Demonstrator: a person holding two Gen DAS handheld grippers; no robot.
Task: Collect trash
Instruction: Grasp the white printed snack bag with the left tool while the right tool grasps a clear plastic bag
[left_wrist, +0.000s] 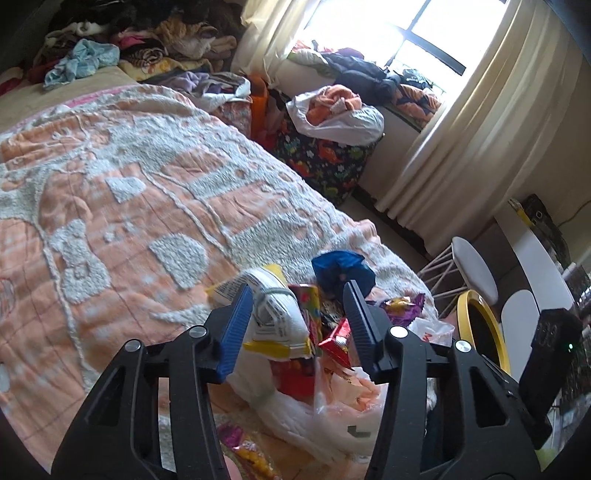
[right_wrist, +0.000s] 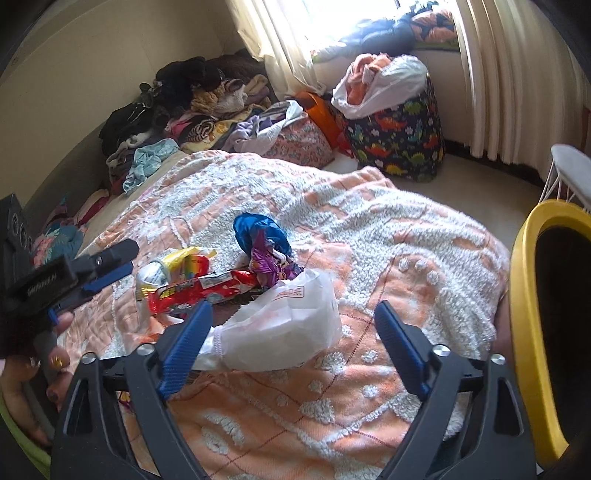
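- left gripper: jaws part-closed, straddling the yellow-white wrapper; pad contact not clear, so can't call it a grip. Aimed down at the left end of the trash pile, likely first pick.
- red wrapper: long axis runs left-right, lying flat on the blanket, near bed edge.
- blue wrapper: crumpled, far side of pile, no clear axis.
- white plastic bag: right end, slumped.
- right gripper: jaws wide, bag between them, nothing held.
- yellow-rimmed bin: far right, probably the drop target.

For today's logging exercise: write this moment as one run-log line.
stage: reaching trash pile | left gripper: open around white wrapper | right gripper: open over plastic bag | bin: right
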